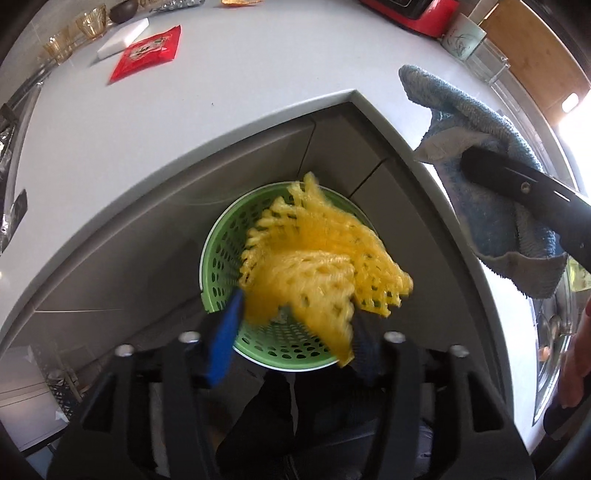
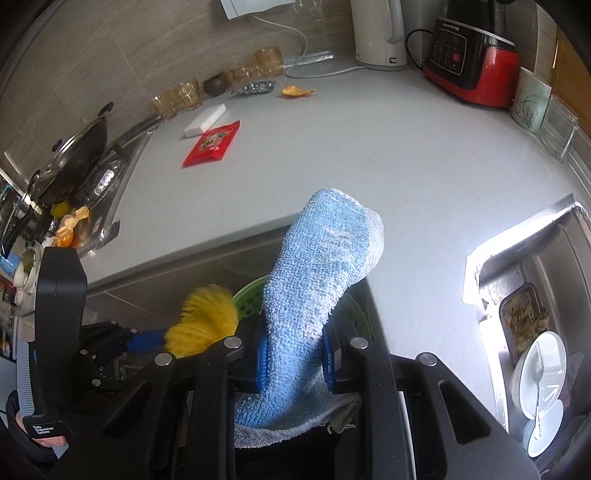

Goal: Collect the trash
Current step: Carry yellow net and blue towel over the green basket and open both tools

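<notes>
Yellow foam net [image 1: 317, 273], crumpled and motion-blurred, over the green perforated bin [image 1: 221, 258] below the surface [image 1: 184, 122]. Left gripper [image 1: 295, 325] fingers spread apart; right gripper [image 2: 295, 354] fingers clamped on blue cloth [image 2: 317, 266].

Counter [image 2: 332, 155]: pale grey, smooth, meeting a tiled wall at the back. On it: red packet [image 2: 211, 143] touching a white block [image 2: 205, 120]; row of amber glasses [image 2: 177, 98]; dark small bowl [image 2: 214, 85]; foil wrapper [image 2: 255, 88]; orange peel [image 2: 297, 91]; white kettle [image 2: 378, 33]; red-and-black blender [image 2: 469, 62]; pale painted cup [image 2: 530, 101], far right.
</notes>
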Demonstrator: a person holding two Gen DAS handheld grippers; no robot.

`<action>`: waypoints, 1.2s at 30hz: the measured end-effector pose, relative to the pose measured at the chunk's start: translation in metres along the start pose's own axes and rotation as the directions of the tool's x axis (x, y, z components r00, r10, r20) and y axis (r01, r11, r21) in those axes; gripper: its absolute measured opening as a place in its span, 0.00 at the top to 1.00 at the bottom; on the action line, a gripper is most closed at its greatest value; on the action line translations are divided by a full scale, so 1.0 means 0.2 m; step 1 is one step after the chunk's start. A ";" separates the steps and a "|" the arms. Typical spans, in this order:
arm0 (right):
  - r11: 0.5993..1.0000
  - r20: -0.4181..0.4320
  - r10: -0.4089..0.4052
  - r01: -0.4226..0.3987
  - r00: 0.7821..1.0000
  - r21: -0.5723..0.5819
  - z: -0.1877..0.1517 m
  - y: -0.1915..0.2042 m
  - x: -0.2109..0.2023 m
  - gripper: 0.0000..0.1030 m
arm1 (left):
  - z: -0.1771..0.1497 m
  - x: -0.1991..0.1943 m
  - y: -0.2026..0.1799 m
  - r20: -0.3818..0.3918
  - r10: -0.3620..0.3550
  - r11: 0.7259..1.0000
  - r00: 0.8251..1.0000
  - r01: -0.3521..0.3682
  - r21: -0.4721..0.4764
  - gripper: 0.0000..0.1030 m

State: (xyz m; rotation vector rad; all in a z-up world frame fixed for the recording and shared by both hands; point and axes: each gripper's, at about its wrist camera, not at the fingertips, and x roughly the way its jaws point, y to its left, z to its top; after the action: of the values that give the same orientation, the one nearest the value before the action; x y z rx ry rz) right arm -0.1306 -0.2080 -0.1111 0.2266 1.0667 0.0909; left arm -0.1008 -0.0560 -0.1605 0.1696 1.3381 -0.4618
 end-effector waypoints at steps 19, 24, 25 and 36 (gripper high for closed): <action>1.000 0.006 -0.003 0.003 1.000 0.000 -0.08 0.02 -0.03 0.78 | -0.03 -0.12 0.00 0.072 0.054 0.998 0.996 -0.055 0.014 0.29; 1.000 0.008 -0.002 0.002 1.000 -0.016 -0.09 0.05 -0.04 0.78 | -0.04 -0.16 0.04 0.092 0.069 0.998 0.993 -0.069 -0.005 0.29; 1.000 0.007 -0.002 0.002 1.000 -0.020 -0.09 0.06 -0.04 0.78 | -0.05 -0.17 0.05 0.095 0.075 0.997 0.993 -0.074 -0.007 0.29; 0.998 -0.018 0.020 -0.021 1.000 -0.060 -0.15 0.15 -0.02 0.78 | -0.15 -0.29 0.26 0.130 0.126 0.988 0.983 -0.113 -0.102 0.18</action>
State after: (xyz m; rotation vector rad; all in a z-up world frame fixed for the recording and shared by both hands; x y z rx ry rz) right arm -0.1570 -0.1751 -0.1139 0.1821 1.0772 0.1433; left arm -0.1144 0.0149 -0.1200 0.1370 1.2055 -0.3021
